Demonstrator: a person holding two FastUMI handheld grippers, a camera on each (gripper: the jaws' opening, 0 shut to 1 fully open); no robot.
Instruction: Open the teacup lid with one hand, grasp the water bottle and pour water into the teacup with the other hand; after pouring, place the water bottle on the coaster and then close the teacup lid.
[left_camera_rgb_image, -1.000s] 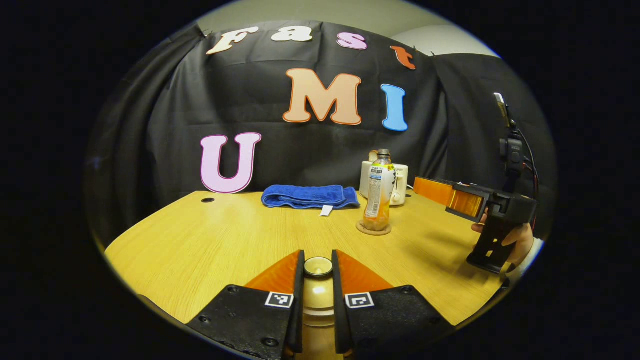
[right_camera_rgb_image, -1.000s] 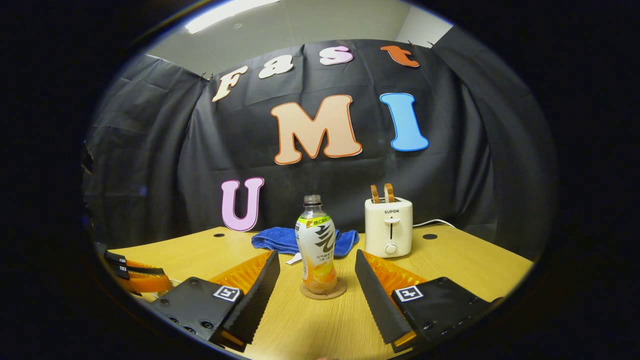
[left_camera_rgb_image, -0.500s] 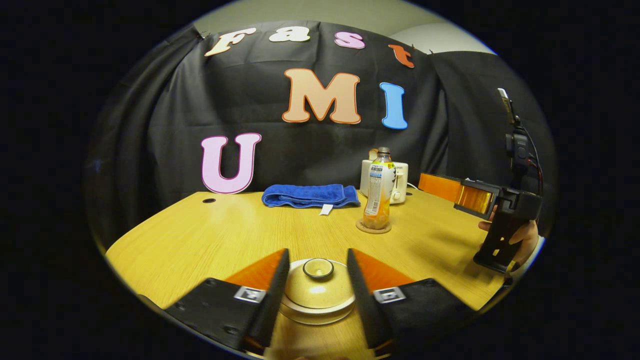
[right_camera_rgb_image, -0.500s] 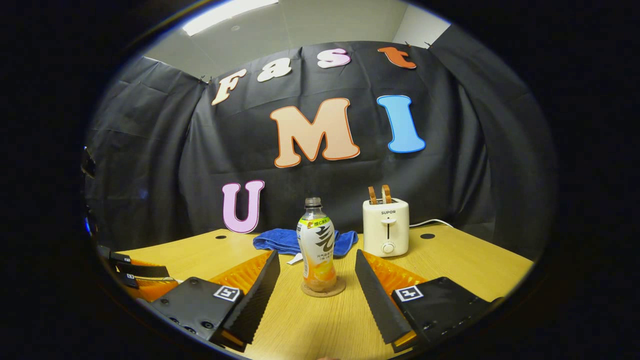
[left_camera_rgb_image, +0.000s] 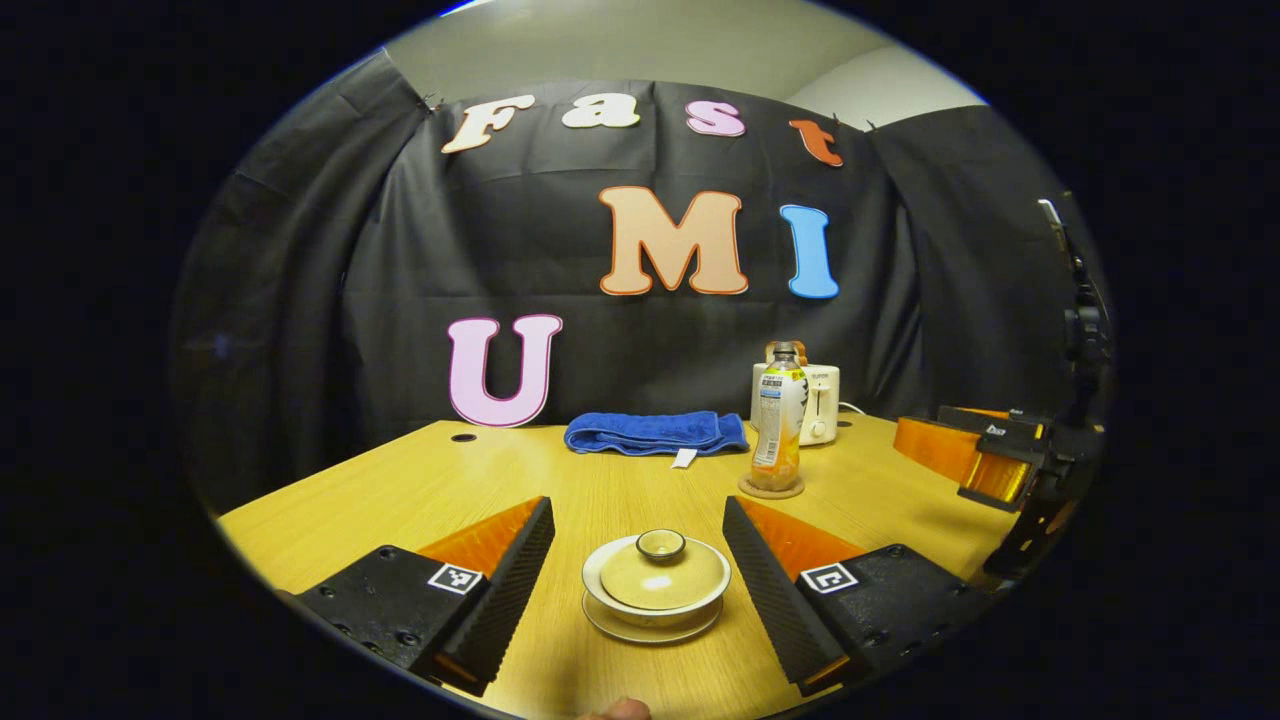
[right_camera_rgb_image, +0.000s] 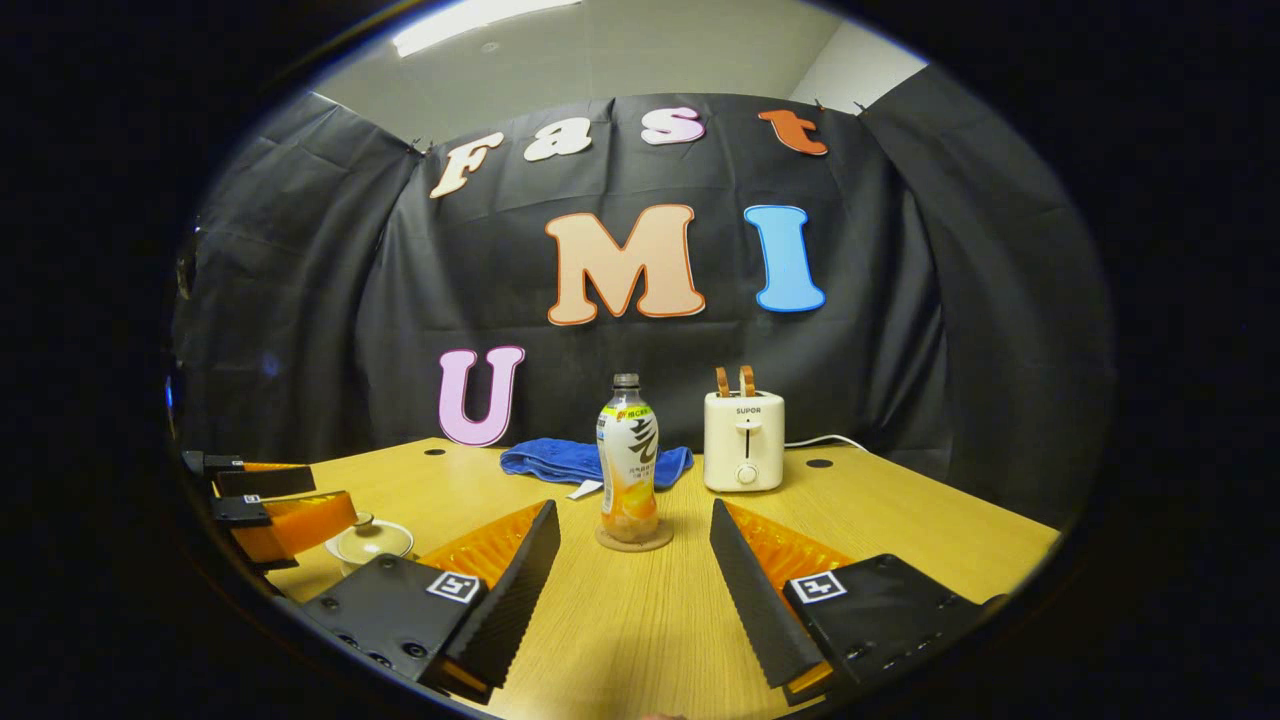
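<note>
With the lid (left_camera_rgb_image: 657, 572) seated on the teacup (left_camera_rgb_image: 656, 610), bottle (right_camera_rgb_image: 627, 458) on its coaster (right_camera_rgb_image: 632, 540) beyond, draw both wide-jawed grippers straight back, clear of the cup.

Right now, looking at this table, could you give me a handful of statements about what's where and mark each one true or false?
1. The lid sits on the teacup. True.
2. The water bottle lies on its side. False: it stands upright on the coaster.
3. The left gripper is clamped on the lid's knob. False: its fingers are spread wide, either side of the cup, touching nothing.
4. A blue towel lies near the back of the table. True.
5. The right gripper holds the bottle. False: it is open, short of the bottle.
6. A white toaster stands on the table beyond the bottle. True.
</note>
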